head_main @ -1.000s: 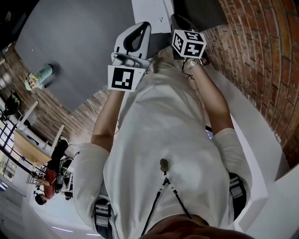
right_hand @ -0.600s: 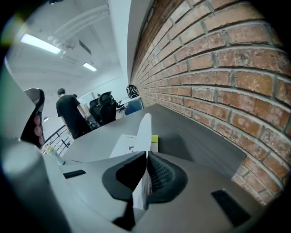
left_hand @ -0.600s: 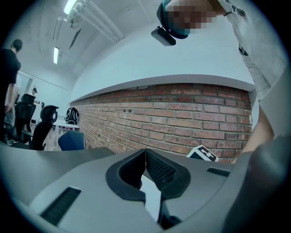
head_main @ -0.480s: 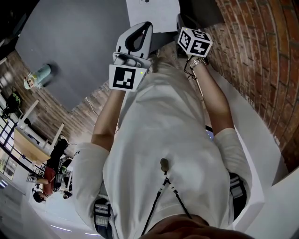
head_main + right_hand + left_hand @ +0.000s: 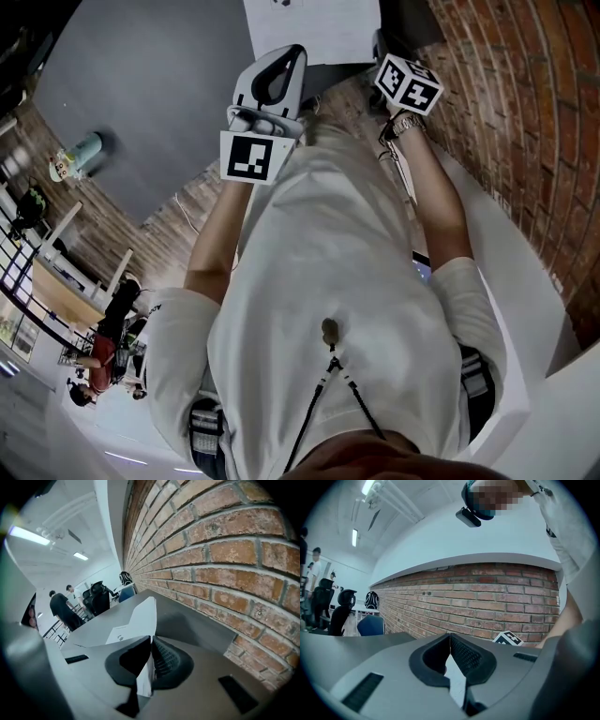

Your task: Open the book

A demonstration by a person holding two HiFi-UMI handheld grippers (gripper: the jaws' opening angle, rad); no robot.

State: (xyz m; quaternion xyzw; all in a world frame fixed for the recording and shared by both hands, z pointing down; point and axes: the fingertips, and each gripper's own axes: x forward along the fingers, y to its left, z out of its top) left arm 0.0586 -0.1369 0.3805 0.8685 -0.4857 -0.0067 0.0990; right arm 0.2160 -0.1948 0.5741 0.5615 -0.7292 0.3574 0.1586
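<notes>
The book (image 5: 314, 23) shows as a white spread on the dark grey table (image 5: 141, 84), at the top of the head view. In the right gripper view a white leaf of the book (image 5: 136, 620) rises tented ahead of the jaws. My right gripper (image 5: 151, 639) is shut on that leaf, which runs back between its pads. In the head view the right gripper (image 5: 384, 47) sits at the book's right edge under its marker cube (image 5: 408, 82). My left gripper (image 5: 295, 52) touches the book's lower edge. The left gripper (image 5: 450, 637) is shut, with a thin white sheet (image 5: 455, 681) between its pads.
A brick wall (image 5: 525, 112) runs close along the right, with a white ledge (image 5: 497, 262) beside it. A teal bottle (image 5: 80, 150) stands on the table at the left. People and office chairs (image 5: 96, 597) are far off across the room.
The right gripper and its cube have swung right and up in the head view, and the white spread of the book has grown wider. The left gripper has barely shifted.
</notes>
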